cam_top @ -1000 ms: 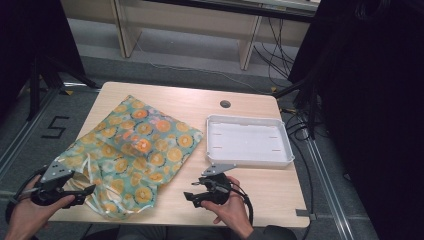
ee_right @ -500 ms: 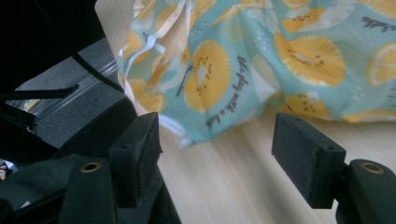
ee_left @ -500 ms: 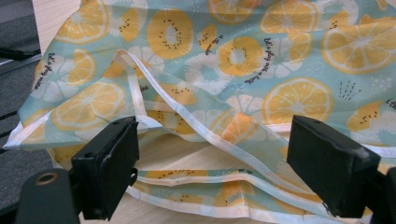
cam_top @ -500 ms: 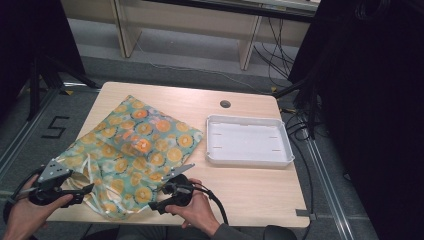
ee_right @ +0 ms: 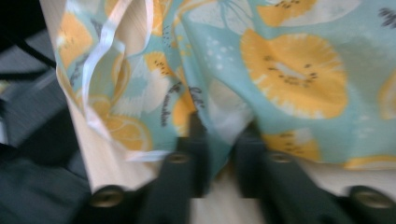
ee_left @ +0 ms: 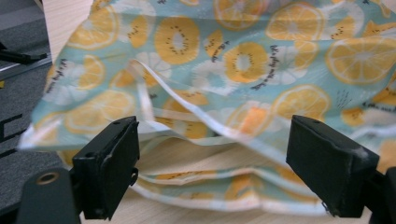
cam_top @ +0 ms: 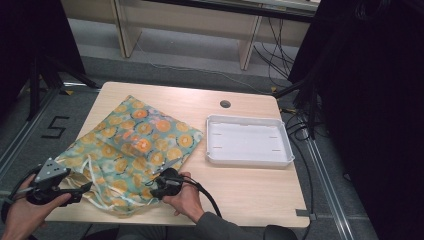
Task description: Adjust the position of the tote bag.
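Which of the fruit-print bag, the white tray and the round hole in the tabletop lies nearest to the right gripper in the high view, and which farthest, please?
From the right gripper:
1. Fruit-print bag, pinched in its jaws at the table's near edge.
2. White tray, off to the right and farther back.
3. Round hole, beyond the tray's far rim, near the table's back edge.

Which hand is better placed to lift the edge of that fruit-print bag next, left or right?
Right, probably. The right tongs are already pinched on a fold of the fruit-print bag at its near edge, having just closed. The left tongs stand wide open facing the bag's mouth, gripping nothing.
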A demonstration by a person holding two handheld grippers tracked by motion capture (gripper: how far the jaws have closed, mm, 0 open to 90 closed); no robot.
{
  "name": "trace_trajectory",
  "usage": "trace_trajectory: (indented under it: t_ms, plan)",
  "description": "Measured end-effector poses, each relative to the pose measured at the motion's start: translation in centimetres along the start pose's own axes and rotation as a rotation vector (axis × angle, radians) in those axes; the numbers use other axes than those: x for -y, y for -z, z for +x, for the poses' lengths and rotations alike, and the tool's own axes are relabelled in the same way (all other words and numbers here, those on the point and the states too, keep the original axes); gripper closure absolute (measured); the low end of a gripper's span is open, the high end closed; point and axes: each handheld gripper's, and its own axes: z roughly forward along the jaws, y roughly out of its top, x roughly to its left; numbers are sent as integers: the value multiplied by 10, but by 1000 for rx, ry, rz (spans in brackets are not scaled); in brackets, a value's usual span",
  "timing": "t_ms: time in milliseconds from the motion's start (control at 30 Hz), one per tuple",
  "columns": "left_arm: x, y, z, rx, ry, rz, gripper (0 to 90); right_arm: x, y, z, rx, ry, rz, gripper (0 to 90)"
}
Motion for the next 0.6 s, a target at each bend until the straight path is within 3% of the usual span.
trace_trajectory:
  t_ms: [33,100,167,200,233,333,367,467,500,533,600]
  plan:
    - [0,0,0,-5,25,-21,167,4,9,-7,3,31,-6,895]
    - [1,2,2,-9,25,-25,167,7,18,-11,15,46,-5,899]
    - [0,2,1,-10,56,-56,167,13,29,-18,25,50,-5,900]
    - [0,2,1,-10,56,-56,167,13,29,-18,25,50,-5,900]
    - [0,3,0,-19,51,-57,166,21,40,-24,41,59,5,899]
    - [-1,1,-3,2,61,-71,166,27,50,-32,77,66,9,898]
    - [-1,1,-5,24,41,-72,163,32,61,-43,97,57,-4,898]
    - [-2,1,-7,38,20,-75,156,36,70,-50,107,44,-5,898]
    - [-2,1,-7,70,-16,-68,156,38,73,-52,115,38,-9,899]
    - [-3,-2,-12,93,8,-96,148,42,78,-57,123,43,-1,899]
    - [-4,-2,-14,107,-79,-63,152,47,86,-62,143,15,13,898]
